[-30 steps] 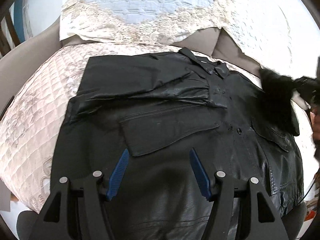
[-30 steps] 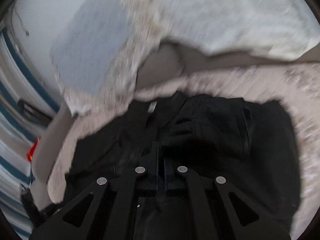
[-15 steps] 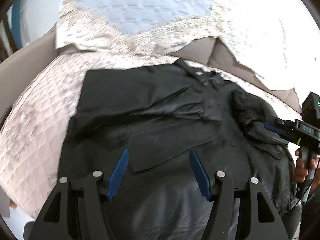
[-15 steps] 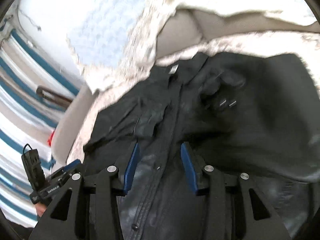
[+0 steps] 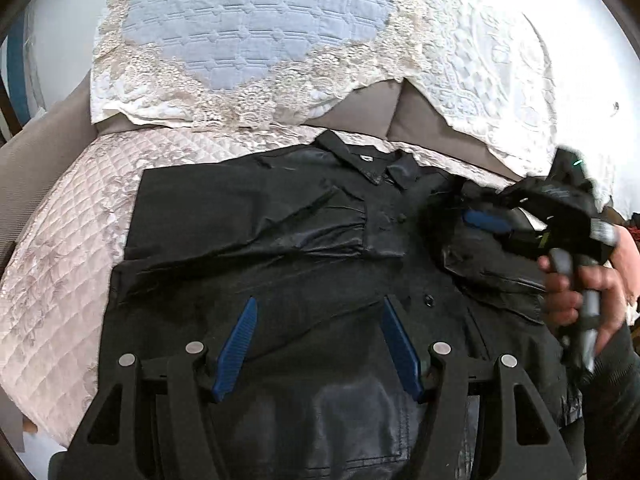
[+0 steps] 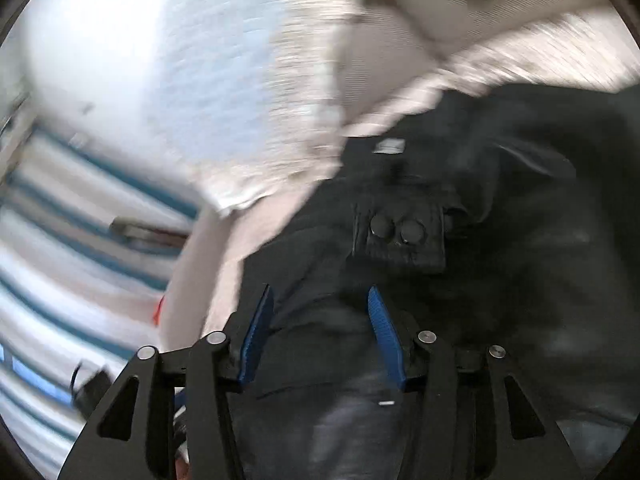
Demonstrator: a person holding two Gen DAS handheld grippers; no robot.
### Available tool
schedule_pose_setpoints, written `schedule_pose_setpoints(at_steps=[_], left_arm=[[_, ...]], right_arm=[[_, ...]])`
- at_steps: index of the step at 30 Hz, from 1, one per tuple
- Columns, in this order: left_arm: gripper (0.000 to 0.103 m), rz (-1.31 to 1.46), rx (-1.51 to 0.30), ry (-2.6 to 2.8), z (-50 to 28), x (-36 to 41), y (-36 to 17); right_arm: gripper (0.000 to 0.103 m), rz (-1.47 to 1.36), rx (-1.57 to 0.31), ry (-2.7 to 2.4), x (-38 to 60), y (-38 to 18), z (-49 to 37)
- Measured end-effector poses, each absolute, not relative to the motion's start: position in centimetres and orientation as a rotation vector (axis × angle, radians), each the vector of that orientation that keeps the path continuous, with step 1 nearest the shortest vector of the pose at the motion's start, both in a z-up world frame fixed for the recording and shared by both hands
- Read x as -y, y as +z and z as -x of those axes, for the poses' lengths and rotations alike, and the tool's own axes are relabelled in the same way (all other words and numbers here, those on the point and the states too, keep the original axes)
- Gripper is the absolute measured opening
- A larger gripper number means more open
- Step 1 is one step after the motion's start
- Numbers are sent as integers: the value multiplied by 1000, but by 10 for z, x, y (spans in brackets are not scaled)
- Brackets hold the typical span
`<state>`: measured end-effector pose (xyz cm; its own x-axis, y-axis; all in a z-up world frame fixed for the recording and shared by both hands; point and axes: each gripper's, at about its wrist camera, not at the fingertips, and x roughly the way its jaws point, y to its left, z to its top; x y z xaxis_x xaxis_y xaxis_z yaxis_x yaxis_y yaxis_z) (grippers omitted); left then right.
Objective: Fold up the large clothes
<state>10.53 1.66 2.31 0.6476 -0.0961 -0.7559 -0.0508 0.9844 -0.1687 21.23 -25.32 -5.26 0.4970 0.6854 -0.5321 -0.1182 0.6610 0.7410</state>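
Jacket: a black leather-look jacket (image 5: 280, 248) lies front up on a quilted cover (image 5: 68, 248), collar (image 5: 360, 162) toward the lace-edged pillow (image 5: 248, 40).

Left sleeve: folded across the chest, cuff (image 5: 380, 232) near the button line; it sits as it did a second ago.

Right sleeve: a second ago it was pinched and carried in the air; now it is dropped over the right chest, and its two-button cuff (image 6: 400, 236) lies flat just ahead of the blue pads.

Right claw: the right gripper (image 6: 320, 316) stands with jaws apart and nothing between them. It was clamped on the sleeve a second ago and had let go half a second ago. The view is blurred by motion.

Left claw: the left gripper (image 5: 318, 328) hovers over the lower front, jaws wide, gripping nothing, hardly moved across the three pictures.

Right hand: the hand (image 5: 580, 296) holds its tool at the jacket's right edge.

Meaning: both sleeves appear laid in; the body folds seem to be what remains.

Risk: the slick sleeve may slide off when the sides are turned.
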Motion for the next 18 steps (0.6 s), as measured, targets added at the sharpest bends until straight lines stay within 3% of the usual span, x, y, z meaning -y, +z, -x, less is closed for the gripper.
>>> schedule_pose_setpoints(at_steps=[7,14,15,17,18], left_arm=[[66,141,-853,-75,-130,2,30],[66,120,-853,-172,-188,46,27],[66,122,-853,-181,-195,52,27],[66,127,-858,-211,-208,62,23],[66,128,-871,-216,-215,66,20]], right_arm=[[51,-619,-832,323,322,-37,-152],[50,-597,-911,-63,429,-85,-97],[37,-611,-941,-82,438,-96,-95],[22,-618,-943,-93,449,-105,-90],[22,-622,-938,-86,456,-100,-84]])
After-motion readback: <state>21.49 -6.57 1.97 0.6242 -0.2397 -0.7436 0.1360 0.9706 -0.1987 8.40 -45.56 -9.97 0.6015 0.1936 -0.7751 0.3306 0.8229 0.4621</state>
